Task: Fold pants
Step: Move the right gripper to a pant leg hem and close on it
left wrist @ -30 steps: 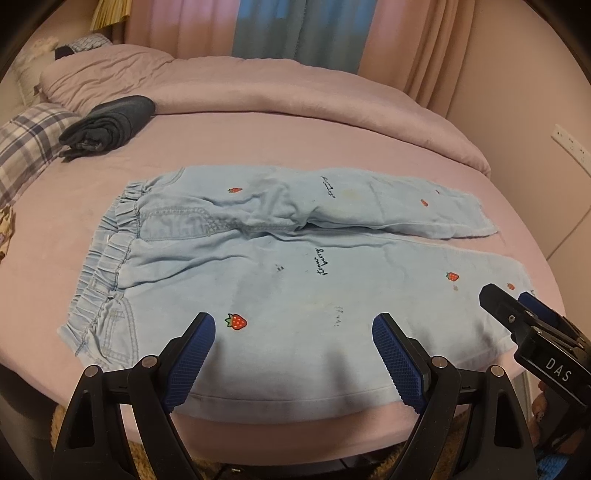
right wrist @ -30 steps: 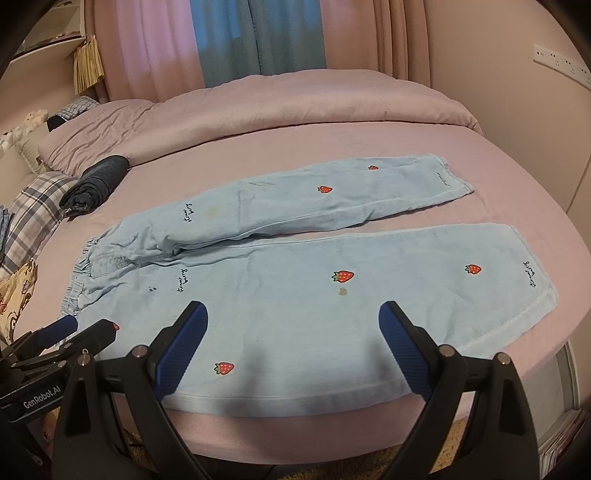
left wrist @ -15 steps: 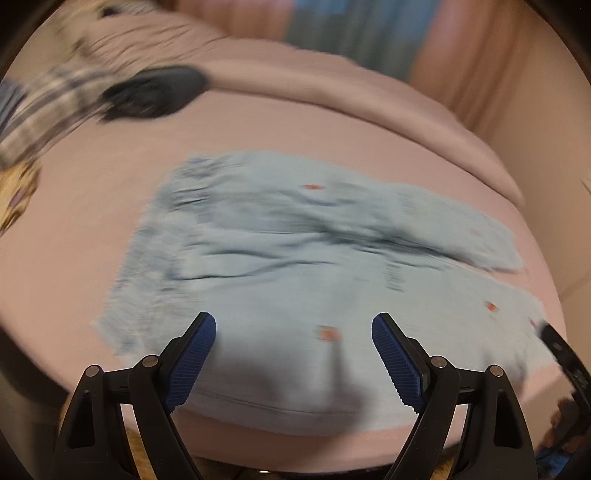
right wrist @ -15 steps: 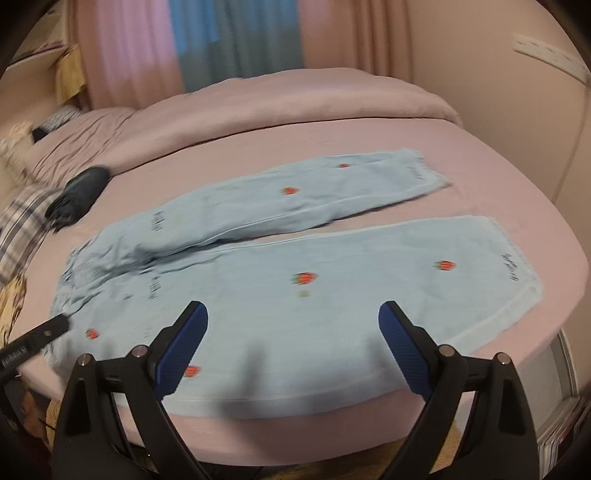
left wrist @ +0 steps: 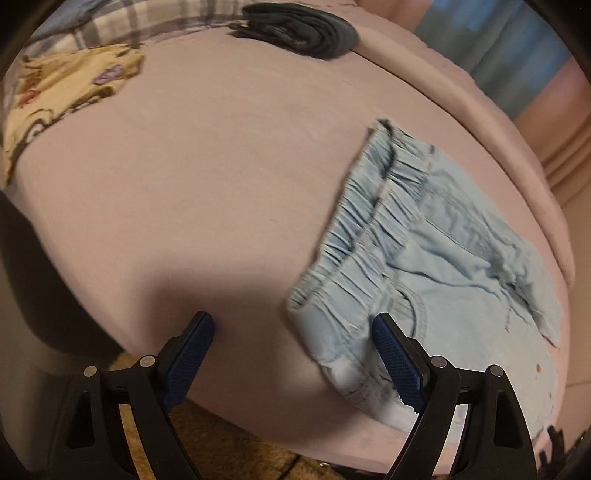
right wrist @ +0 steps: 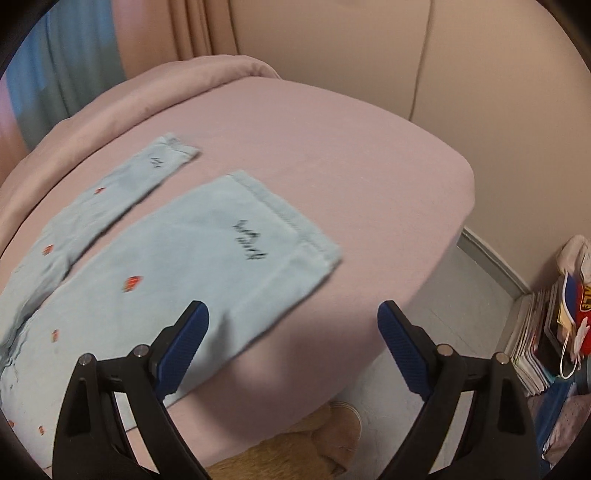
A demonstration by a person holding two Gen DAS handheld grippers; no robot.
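Light blue pants with strawberry prints lie flat on the pink bed. The left wrist view shows their gathered elastic waistband (left wrist: 373, 229). My left gripper (left wrist: 291, 354) is open and empty, low over the bed's front edge, its right finger over the near waist corner. The right wrist view shows the two leg ends: the near leg (right wrist: 229, 251) and the far leg (right wrist: 147, 173). My right gripper (right wrist: 291, 345) is open and empty, just in front of the near leg's hem corner.
A dark folded garment (left wrist: 303, 26) lies at the far side of the bed (left wrist: 184, 184). A yellow patterned cloth (left wrist: 62, 85) and a plaid pillow lie at the far left. Stacked books and bags (right wrist: 554, 317) stand on the floor by the wall, right of the bed.
Both grippers have swung apart: the left one toward the waistband end, the right one toward the leg hems. Both stay open.
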